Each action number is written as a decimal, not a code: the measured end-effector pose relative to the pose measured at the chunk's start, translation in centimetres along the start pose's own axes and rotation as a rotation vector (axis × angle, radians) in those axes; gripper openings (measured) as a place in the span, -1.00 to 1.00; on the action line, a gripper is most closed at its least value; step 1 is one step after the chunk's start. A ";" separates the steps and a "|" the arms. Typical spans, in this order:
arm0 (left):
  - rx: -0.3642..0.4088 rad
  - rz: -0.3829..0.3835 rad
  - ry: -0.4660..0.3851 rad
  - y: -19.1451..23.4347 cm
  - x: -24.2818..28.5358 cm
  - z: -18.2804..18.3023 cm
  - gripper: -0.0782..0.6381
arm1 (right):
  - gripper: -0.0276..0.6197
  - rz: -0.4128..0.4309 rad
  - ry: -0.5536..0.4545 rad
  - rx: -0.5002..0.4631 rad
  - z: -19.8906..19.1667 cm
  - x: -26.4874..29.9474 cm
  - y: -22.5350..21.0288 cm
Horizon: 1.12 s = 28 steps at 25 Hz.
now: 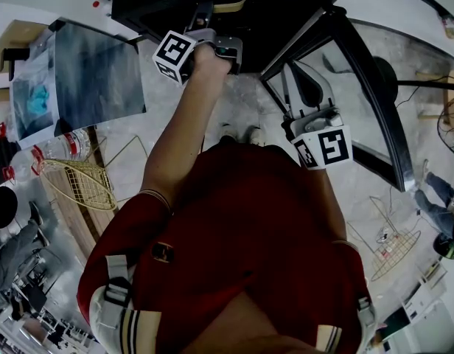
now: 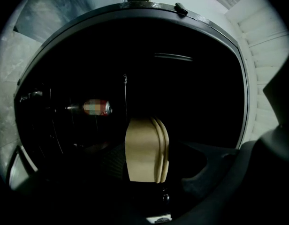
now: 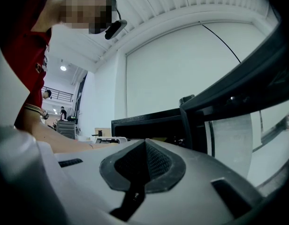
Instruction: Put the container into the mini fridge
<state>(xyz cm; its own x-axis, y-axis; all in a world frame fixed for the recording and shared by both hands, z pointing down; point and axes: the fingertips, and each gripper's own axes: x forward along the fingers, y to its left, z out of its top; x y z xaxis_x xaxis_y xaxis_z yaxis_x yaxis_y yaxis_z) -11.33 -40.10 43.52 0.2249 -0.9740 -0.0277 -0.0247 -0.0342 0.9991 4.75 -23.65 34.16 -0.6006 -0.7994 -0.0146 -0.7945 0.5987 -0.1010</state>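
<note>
Tan container (image 2: 145, 149), clamped in the left hand-held gripper (image 1: 212, 28), sits inside the mini fridge (image 2: 205, 25) but seems not yet released, while the right hand-held gripper (image 3: 143, 146), jaws together, hangs beside the fridge's open door (image 1: 371, 94)

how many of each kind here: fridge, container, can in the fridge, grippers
mini fridge: 1
container: 1
can: 1
grippers: 2 (left gripper, right gripper)
total: 5
</note>
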 end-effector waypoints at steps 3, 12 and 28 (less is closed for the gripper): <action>0.006 -0.002 -0.001 0.0 0.3 0.2 -0.03 | -0.92 0.003 0.000 0.002 0.0 0.2 0.2; 0.036 -0.015 0.006 0.1 1.3 0.4 -0.02 | -0.92 0.007 0.001 -0.001 0.0 0.4 0.5; 0.059 -0.051 0.029 0.0 -0.2 -0.2 0.10 | -0.92 0.018 0.015 0.000 -0.6 0.3 0.8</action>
<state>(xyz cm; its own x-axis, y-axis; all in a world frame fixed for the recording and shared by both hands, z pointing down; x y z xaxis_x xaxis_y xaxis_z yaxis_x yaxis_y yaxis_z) -11.18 -39.81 43.58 0.2554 -0.9638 -0.0765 -0.0693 -0.0972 0.9928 3.88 -23.44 34.63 -0.6162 -0.7876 -0.0015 -0.7835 0.6131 -0.1013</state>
